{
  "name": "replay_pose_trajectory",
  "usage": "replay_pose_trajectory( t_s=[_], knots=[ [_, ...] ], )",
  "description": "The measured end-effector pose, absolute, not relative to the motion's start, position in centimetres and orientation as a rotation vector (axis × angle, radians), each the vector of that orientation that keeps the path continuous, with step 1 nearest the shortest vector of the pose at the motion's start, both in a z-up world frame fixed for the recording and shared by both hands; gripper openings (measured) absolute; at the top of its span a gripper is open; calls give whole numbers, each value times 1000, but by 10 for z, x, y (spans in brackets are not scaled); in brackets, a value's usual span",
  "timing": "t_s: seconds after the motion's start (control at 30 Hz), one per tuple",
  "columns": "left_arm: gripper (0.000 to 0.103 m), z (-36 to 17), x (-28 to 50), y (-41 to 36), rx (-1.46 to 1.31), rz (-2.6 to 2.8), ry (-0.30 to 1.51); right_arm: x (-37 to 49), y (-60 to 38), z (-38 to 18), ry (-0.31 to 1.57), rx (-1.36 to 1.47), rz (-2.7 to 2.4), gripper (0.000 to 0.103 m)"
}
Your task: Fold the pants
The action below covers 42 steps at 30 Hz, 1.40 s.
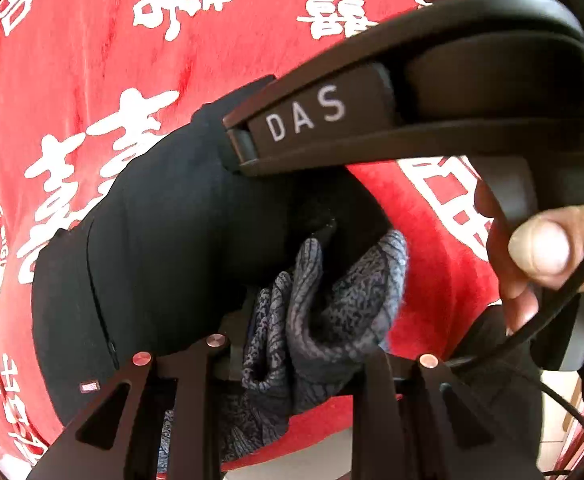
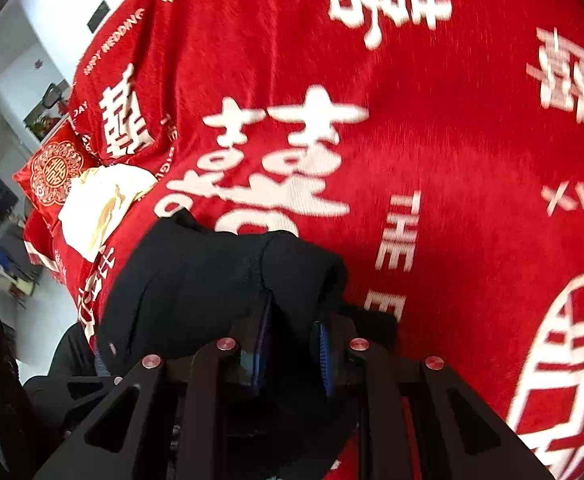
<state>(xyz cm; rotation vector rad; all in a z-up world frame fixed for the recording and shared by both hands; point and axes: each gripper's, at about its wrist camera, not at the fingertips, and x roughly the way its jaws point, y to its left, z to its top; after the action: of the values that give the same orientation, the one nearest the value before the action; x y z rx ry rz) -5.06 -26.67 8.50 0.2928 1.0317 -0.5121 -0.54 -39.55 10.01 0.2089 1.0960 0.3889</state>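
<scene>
Pants [image 1: 164,208], black with grey fleece lining, lie bunched near the red bedspread [image 1: 220,44] front edge. Left gripper [image 1: 292,364] clamps the lining; right gripper [image 2: 292,344] clamps a black fold

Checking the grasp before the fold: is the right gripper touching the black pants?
Touching. The right wrist view shows the right gripper pinching a fold of the black pants between its blue pads.

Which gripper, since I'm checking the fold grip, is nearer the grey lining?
Left. The left gripper has the grey lining bunched between its jaws; the right gripper clamps the black pants farther up, off the lining.
</scene>
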Motion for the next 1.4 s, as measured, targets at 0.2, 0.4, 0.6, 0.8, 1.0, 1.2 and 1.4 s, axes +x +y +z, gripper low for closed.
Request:
replay_pose_trajectory(
  t_s=[0.2,0.4,0.6,0.8,1.0,1.2,1.4],
  knots=[
    [26,67,-44,-282,301,-543,1091,-10,-412,103,1095,190,358,22],
    [60,70,-49,-278,259,-603,1141,-6,-422,59,1165,292,326,38],
    [83,119,-70,-238,125,-685,1113,-17,-437,84,1143,278,241,77],
    [84,135,-35,-153,-50,-506,1097,-30,-414,144,966,200,292,77],
    [84,81,14,-97,-142,-336,1227,-2,-350,112,1042,81,435,97],
    [88,63,0,-101,-64,-274,1259,23,-357,56,1224,45,280,101],
    [88,86,0,-91,-52,-266,1186,-40,-347,130,1020,-57,308,101]
  ],
)
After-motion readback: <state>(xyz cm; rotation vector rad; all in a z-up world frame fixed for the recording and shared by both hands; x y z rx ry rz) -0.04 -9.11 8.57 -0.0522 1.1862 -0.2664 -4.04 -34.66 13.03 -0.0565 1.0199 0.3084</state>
